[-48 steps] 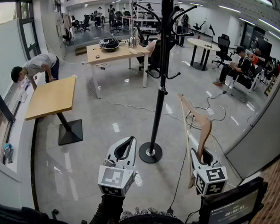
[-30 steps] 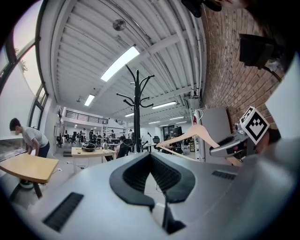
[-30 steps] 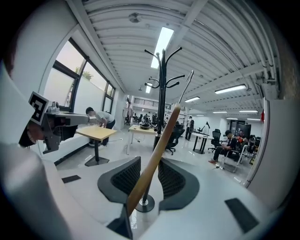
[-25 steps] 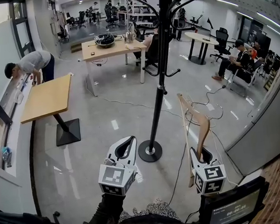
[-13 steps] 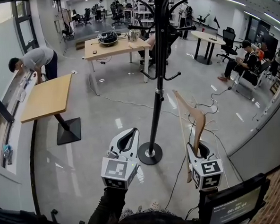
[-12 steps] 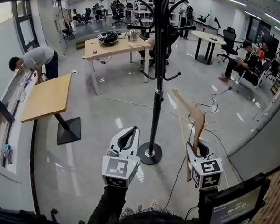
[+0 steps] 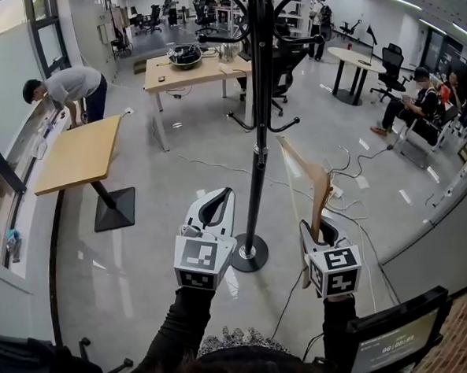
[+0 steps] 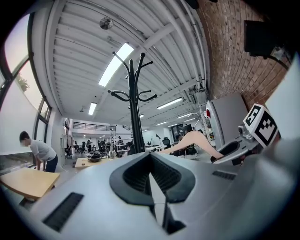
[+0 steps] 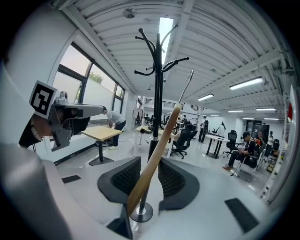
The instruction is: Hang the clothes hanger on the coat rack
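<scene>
**Friend:** What can you count from out there?

**Me:** I see one coat rack. It is black and tall and stands in the middle of the floor. I see one wooden hanger. And I have two grippers.

**Friend:** Where is the hanger?

**Me:** It is in my right gripper. The jaws pinch its wooden arm low down. The hanger stands up and leans a little. It is just right of the rack's pole and does not touch it. It is not on the rack yet.

**Friend:** And the other gripper?

**Me:** My left gripper is just left of the pole. Its jaws are pressed together and hold nothing.

**Friend:** What else can you count?

**Me:** Three tables. There is a yellow table on the left, a long desk far back and a round table far right. One person bends over at the far left. One seated person is at the right. More people are far back, but they are too small to count.

**Friend:** Do the cameras show different things?

**Me:** Yes. The head view looks down. It shows the rack's round base on the floor and a screen near me on the right. The left gripper view looks up. It shows the rack's top hooks against the ceiling. Only the right gripper view shows the hanger's thin metal hook clearly.
</scene>
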`<action>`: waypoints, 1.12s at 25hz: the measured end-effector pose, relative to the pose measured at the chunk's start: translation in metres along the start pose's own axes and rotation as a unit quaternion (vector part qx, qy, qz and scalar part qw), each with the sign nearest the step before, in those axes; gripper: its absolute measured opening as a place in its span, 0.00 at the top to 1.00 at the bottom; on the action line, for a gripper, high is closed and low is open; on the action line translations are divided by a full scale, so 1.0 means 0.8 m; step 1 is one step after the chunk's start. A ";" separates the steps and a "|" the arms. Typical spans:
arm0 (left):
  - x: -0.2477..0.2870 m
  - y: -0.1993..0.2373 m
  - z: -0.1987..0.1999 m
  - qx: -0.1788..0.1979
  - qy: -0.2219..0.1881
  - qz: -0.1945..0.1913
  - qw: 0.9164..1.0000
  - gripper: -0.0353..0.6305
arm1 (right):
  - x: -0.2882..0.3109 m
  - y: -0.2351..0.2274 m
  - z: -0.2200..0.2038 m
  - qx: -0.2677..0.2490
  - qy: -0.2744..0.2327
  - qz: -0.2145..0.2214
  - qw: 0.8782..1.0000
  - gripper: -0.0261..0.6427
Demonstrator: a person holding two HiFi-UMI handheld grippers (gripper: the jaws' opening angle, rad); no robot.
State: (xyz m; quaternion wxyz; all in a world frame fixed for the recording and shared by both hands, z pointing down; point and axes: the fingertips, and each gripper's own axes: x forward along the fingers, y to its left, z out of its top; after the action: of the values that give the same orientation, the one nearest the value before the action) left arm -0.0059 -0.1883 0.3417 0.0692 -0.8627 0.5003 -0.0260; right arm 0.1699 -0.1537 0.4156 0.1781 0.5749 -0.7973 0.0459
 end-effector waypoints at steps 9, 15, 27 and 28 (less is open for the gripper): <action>0.005 0.010 -0.008 -0.007 0.004 0.023 1.000 0.94 | 0.014 0.001 0.001 -0.006 0.000 0.021 1.000 0.77; 0.014 0.018 -0.013 -0.009 0.009 0.029 1.000 0.94 | 0.025 -0.007 -0.010 -0.009 0.014 0.019 1.000 0.77; 0.098 0.057 -0.029 -0.011 0.008 0.000 1.000 0.94 | 0.110 -0.032 -0.014 -0.011 0.042 0.003 0.999 0.77; 0.105 0.061 -0.031 -0.012 0.009 -0.001 1.000 0.94 | 0.118 -0.034 -0.012 -0.011 0.043 0.002 0.999 0.77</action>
State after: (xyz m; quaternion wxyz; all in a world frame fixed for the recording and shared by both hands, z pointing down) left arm -0.0092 -0.2875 0.3573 0.0546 -0.8636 0.5004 -0.0282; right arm 0.1714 -0.2448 0.4529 0.2189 0.5685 -0.7906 0.0621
